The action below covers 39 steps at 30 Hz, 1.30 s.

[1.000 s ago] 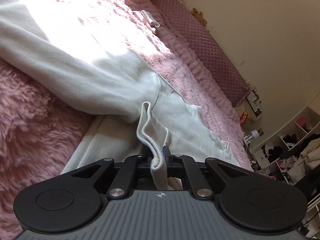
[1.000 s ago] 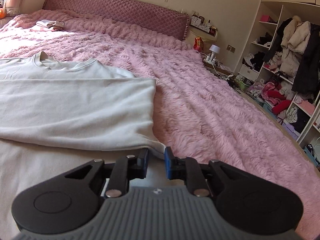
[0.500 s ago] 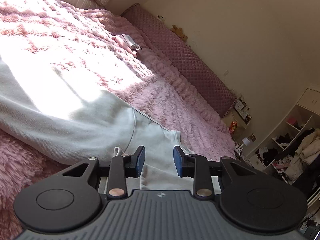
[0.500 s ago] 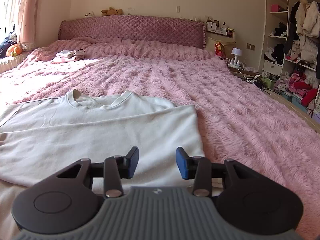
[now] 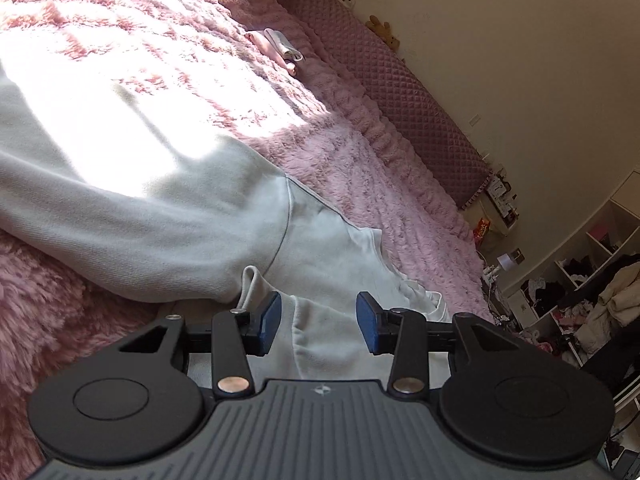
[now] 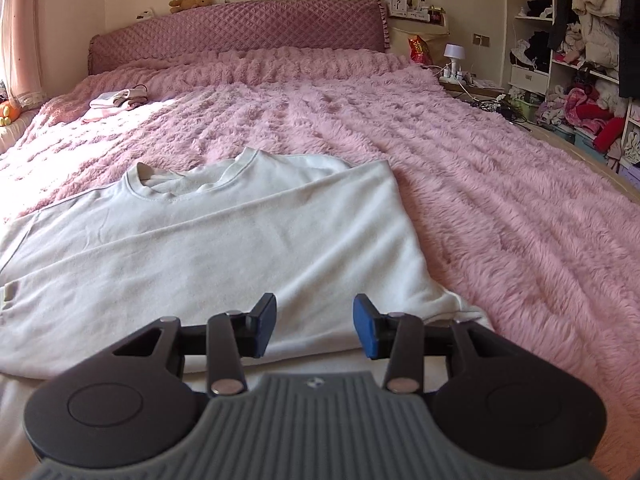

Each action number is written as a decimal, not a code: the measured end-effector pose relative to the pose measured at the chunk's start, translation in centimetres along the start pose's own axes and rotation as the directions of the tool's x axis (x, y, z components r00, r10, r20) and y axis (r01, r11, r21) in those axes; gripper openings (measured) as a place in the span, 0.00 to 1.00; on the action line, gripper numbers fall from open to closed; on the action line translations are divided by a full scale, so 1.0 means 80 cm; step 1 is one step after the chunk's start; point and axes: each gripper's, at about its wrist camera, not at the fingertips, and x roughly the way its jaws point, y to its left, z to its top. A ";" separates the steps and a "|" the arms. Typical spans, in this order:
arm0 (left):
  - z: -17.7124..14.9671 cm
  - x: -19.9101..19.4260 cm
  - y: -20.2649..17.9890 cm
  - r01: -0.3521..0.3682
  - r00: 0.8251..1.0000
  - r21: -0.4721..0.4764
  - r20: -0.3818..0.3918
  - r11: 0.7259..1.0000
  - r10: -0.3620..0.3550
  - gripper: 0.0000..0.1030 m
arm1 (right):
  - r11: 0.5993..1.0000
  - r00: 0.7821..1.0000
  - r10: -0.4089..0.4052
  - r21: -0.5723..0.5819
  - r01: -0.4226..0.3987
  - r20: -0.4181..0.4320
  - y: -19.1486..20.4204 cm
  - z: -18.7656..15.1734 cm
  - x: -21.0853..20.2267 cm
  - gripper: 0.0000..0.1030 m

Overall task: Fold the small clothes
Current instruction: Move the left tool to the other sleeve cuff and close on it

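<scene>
Both claws stand apart, gripping nothing, over one half-folded white sweatshirt on the pink bed.

The left claw [image 5: 318, 322] and right claw [image 6: 314, 326] have just been opening; cloth lies below the gaps, but no pad presses on it. The sweatshirt [image 6: 224, 248] lies directly ahead of the right claw, one sleeve folded across the body; its other sleeve [image 5: 132, 204] stretches away left of the left claw, unfolded. A small loop of cloth [image 5: 251, 284] stands up just beside the left claw's left pad and could snag as the claw moves, dragging the fold open. The plush bedspread [image 6: 500, 200] may also bunch under the fabric. Count: two claws, one sweatshirt, one small pile of clothes [image 6: 116, 101] far ahead.
</scene>
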 end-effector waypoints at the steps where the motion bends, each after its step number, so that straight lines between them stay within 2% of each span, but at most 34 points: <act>1: 0.005 -0.016 0.001 -0.009 1.000 -0.006 0.020 1.000 0.009 0.65 | 1.000 1.000 0.027 0.001 -0.027 0.007 0.010 0.003 -0.010 0.41; 3: 0.020 -0.060 0.010 -0.026 0.997 -0.017 0.079 1.000 0.027 0.74 | 0.995 0.995 0.100 -0.012 -0.099 0.024 0.036 0.007 -0.030 0.49; 5: 0.033 -0.101 0.024 -0.053 0.991 -0.019 0.126 0.998 0.055 0.78 | 0.983 0.983 0.177 -0.051 -0.175 0.041 0.070 0.008 -0.048 0.55; 8: 0.049 -0.156 0.051 -0.137 0.975 -0.042 0.169 0.990 0.142 0.83 | 0.955 0.959 0.281 -0.115 -0.275 0.043 0.127 0.002 -0.069 0.58; 9: 0.056 -0.179 0.065 -0.182 0.964 -0.060 0.189 0.982 0.190 0.88 | 0.946 0.952 0.303 -0.132 -0.296 0.037 0.148 -0.002 -0.075 0.60; 11: 0.062 -0.209 0.088 -0.244 0.942 -0.093 0.214 0.965 0.258 0.89 | 0.935 0.945 0.326 -0.153 -0.319 0.021 0.184 -0.007 -0.083 0.80; 15: 0.079 -0.257 0.154 -0.314 0.898 -0.219 0.247 0.924 0.364 0.89 | 0.894 0.918 0.397 -0.232 -0.384 0.010 0.266 -0.021 -0.094 0.79; 18: 0.084 -0.270 0.203 -0.315 0.875 -0.340 0.257 0.886 0.410 0.89 | 0.872 0.912 0.410 -0.284 -0.399 -0.023 0.317 -0.031 -0.090 0.79; 22: 0.087 -0.267 0.254 -0.254 0.863 -0.464 0.287 0.848 0.416 0.88 | 0.859 0.908 0.414 -0.304 -0.411 -0.059 0.353 -0.037 -0.082 0.79; 26: 0.096 -0.264 0.272 -0.226 0.829 -0.489 0.357 0.842 0.430 0.88 | 0.856 0.912 0.403 -0.322 -0.404 -0.073 0.364 -0.045 -0.078 0.79; 30: 0.101 -0.258 0.285 -0.176 0.826 -0.515 0.387 0.839 0.411 0.87 | 0.858 0.918 0.387 -0.329 -0.394 -0.091 0.361 -0.049 -0.070 0.79; 32: 0.099 -0.257 0.288 -0.134 0.830 -0.503 0.413 0.854 0.374 0.77 | 0.860 0.919 0.381 -0.325 -0.393 -0.100 0.359 -0.050 -0.067 0.79; 33: 0.097 -0.257 0.290 -0.122 0.835 -0.498 0.417 0.858 0.361 0.62 | 0.861 0.919 0.380 -0.322 -0.393 -0.108 0.357 -0.051 -0.066 0.79; 34: 0.096 -0.255 0.292 -0.128 0.838 -0.501 0.406 0.856 0.363 0.34 | 0.862 0.919 0.378 -0.320 -0.393 -0.111 0.356 -0.050 -0.065 0.79; 35: 0.095 -0.254 0.293 -0.145 0.840 -0.510 0.390 0.848 0.378 0.18 | 0.862 0.919 0.378 -0.319 -0.394 -0.112 0.355 -0.050 -0.065 0.79; 36: 0.092 -0.254 0.294 -0.162 0.837 -0.526 0.375 0.835 0.399 0.09 | 0.862 0.919 0.379 -0.319 -0.394 -0.111 0.354 -0.049 -0.066 0.79; 37: 0.090 -0.255 0.295 -0.165 0.832 -0.539 0.373 0.826 0.409 0.09 | 0.862 0.918 0.380 -0.319 -0.394 -0.108 0.352 -0.049 -0.068 0.79; 39: 0.088 -0.257 0.290 -0.168 0.824 -0.539 0.383 0.825 0.418 0.09 | 0.861 0.918 0.384 -0.319 -0.396 -0.102 0.349 -0.047 -0.073 0.79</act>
